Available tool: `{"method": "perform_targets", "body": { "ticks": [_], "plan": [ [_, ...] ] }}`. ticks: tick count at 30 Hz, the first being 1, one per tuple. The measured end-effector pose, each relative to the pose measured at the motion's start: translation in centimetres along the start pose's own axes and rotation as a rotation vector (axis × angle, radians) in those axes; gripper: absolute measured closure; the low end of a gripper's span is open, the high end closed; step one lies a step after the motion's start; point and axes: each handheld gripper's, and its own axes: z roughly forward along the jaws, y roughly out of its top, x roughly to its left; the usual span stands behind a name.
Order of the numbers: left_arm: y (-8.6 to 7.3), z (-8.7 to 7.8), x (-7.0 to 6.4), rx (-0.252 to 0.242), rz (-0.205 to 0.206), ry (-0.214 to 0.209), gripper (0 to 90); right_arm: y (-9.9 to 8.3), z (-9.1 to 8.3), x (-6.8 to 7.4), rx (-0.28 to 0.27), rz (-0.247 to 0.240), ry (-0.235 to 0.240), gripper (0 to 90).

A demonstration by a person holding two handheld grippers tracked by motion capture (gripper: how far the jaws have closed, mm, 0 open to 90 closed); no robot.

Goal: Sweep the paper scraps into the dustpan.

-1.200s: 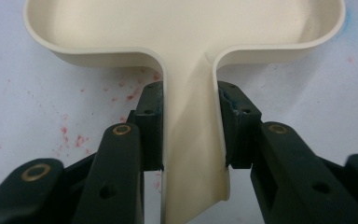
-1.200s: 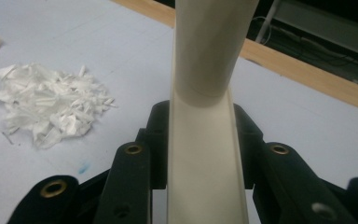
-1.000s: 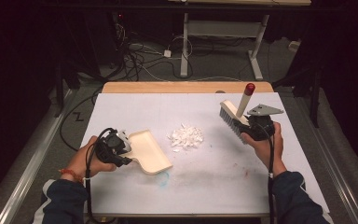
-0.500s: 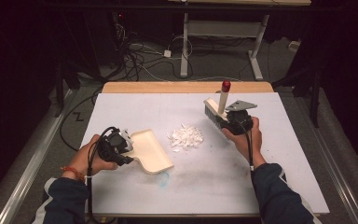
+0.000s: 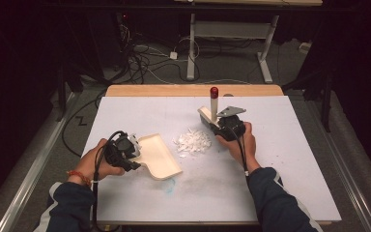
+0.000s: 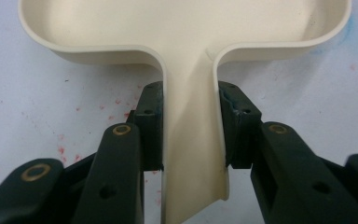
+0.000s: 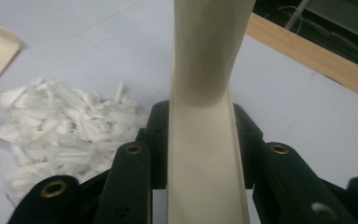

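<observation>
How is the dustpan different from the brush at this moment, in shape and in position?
The dustpan is a wide, shallow tray lying flat on the table, while the brush is narrow and its handle stands up, ending in a red tip. The left gripper clamps the dustpan's handle; the right gripper clamps the brush. The dustpan lies left of the white paper scraps, the brush right of them. Both are cream plastic.
</observation>
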Motion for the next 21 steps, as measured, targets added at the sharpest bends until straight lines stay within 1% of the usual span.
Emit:
{"method": "perform_targets", "body": {
  "ticks": [3, 6, 8, 13, 16, 18, 21],
  "plan": [
    [0.2, 0.0, 0.0, 0.013, -0.003, 0.000, 63.1, 0.2, 0.4, 0.9, -0.002, -0.027, 0.004, 68.2],
    [0.4, 0.1, 0.2, 0.019, -0.011, -0.011, 63.1, 0.3, 0.6, 1.6, -0.004, -0.044, 0.011, 68.1],
    [0.5, 0.2, 0.2, 0.021, -0.007, -0.011, 63.1, 0.4, 0.6, 1.9, -0.010, -0.032, 0.029, 68.1],
    [0.9, 0.2, 0.1, 0.027, 0.006, -0.004, 63.0, 0.5, 0.6, 2.8, -0.027, -0.028, 0.071, 68.1],
    [1.1, 0.3, 0.0, 0.028, 0.006, -0.005, 63.0, 0.4, 0.6, 3.2, -0.040, -0.001, 0.123, 68.1],
    [1.2, 0.3, 0.0, 0.032, 0.008, -0.004, 63.1, 0.5, 0.6, 3.6, -0.038, -0.015, 0.114, 68.1],
    [1.3, 0.4, 0.1, 0.035, 0.005, -0.008, 63.1, 0.5, 0.6, 3.9, -0.044, -0.018, 0.126, 68.1]
  ]
}}
